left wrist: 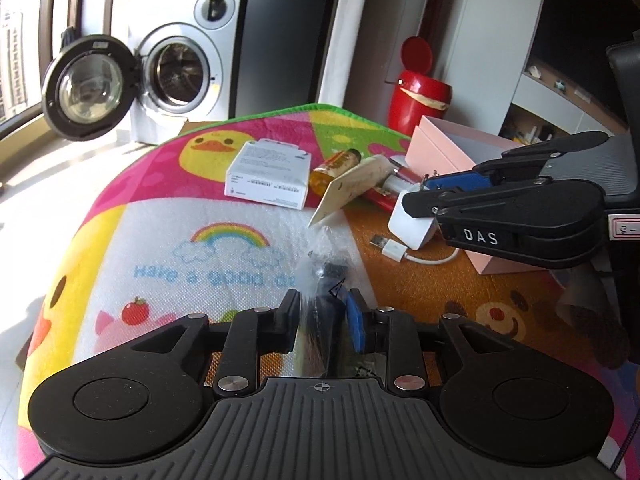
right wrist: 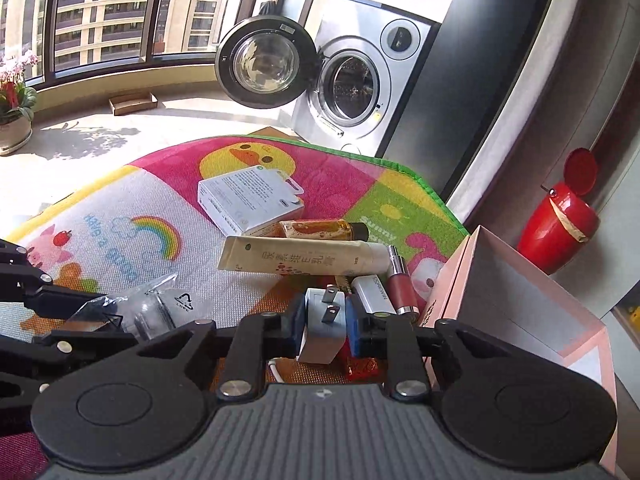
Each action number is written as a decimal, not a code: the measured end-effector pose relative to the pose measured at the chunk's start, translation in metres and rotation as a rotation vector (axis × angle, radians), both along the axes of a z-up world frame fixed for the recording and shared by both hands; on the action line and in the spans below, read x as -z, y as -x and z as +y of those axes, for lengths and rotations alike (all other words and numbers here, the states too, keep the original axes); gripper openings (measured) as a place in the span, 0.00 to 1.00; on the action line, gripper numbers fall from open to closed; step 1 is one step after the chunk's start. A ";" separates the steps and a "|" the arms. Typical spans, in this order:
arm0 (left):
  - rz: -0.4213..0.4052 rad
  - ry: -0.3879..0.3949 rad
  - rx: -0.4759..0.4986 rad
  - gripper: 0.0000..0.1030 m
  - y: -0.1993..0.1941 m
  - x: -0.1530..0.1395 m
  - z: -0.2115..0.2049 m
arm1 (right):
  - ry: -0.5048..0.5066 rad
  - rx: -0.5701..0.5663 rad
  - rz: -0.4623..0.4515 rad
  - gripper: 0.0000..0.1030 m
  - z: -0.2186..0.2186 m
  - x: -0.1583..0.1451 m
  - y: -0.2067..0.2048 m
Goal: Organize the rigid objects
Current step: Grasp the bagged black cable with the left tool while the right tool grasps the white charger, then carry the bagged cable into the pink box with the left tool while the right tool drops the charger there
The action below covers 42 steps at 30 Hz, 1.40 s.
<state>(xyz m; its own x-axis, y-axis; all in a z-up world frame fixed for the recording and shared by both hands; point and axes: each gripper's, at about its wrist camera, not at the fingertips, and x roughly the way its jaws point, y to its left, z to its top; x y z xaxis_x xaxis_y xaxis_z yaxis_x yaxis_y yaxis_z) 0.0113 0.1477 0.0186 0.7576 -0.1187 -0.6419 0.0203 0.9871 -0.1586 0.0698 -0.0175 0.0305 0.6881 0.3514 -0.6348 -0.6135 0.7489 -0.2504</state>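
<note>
Pink box (right wrist: pixel 516 300), red bin (right wrist: pixel 556 228), duck-and-rainbow patterned mat (left wrist: pixel 168 216)

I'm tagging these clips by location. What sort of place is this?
Probably a home laundry balcony in an apartment: a front-loading washing machine with its door open, big windows facing a high-rise, and a cartoon play mat.

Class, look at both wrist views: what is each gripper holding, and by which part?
The left gripper pinches the clear plastic bag across its middle. The right gripper clamps the white charger plug by its flat sides.
</note>
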 end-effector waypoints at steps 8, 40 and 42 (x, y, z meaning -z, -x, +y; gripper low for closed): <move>-0.001 -0.023 0.024 0.28 0.005 0.006 -0.011 | -0.176 -0.033 0.093 0.20 -0.069 -0.033 0.057; -0.001 -0.023 0.071 0.28 0.053 0.006 -0.057 | -0.256 0.150 0.137 0.66 -0.182 0.028 0.120; -0.002 -0.025 0.090 0.27 0.058 0.006 -0.057 | -0.202 0.128 0.092 0.66 -0.173 0.027 0.126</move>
<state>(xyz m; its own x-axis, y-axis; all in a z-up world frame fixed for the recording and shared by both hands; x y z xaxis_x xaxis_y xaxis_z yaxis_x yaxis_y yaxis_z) -0.0462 0.0903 0.0123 0.7456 -0.1698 -0.6444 0.1090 0.9850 -0.1335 -0.0560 -0.1904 0.0038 0.6775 0.3912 -0.6229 -0.5238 0.8511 -0.0353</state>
